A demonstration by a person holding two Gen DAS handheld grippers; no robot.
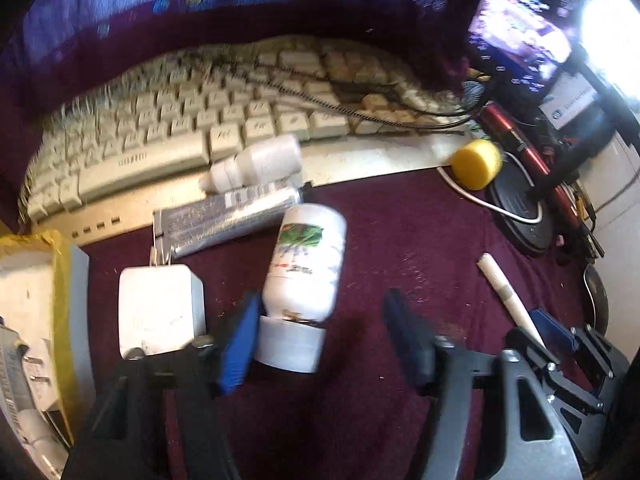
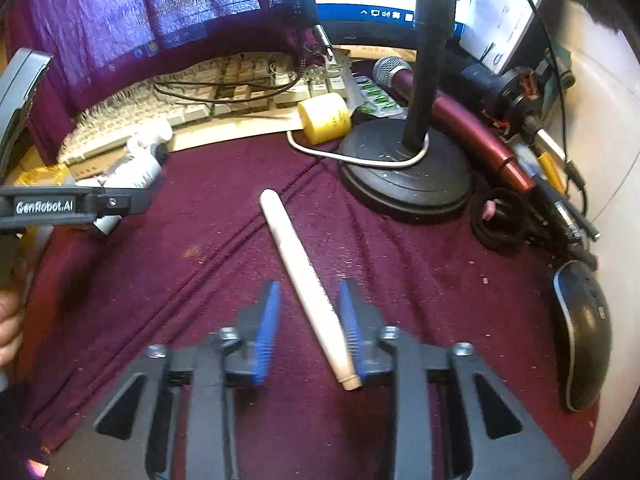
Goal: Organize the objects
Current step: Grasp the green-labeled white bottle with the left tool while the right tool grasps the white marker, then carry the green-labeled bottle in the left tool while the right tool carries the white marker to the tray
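Observation:
My left gripper (image 1: 320, 332) is open on the maroon cloth. A white bottle with a green label (image 1: 306, 264) lies with its cap (image 1: 290, 344) between the jaws, against the left blue pad. A white charger plug (image 1: 160, 308) lies left of it, a silver tube (image 1: 228, 216) and a small white bottle (image 1: 260, 162) beyond. My right gripper (image 2: 310, 320) is open around a cream wooden stick (image 2: 304, 276) that lies on the cloth; the stick touches the right pad. The stick also shows in the left wrist view (image 1: 508, 292).
An old keyboard (image 1: 180, 128) lies across the back, with a yellow cylinder (image 2: 324, 118) beside it. A black round stand base (image 2: 404, 172), a red microphone (image 2: 460, 120), hair ties (image 2: 500, 220) and a black mouse (image 2: 584, 336) crowd the right. A yellow-taped box (image 1: 36, 300) stands at left.

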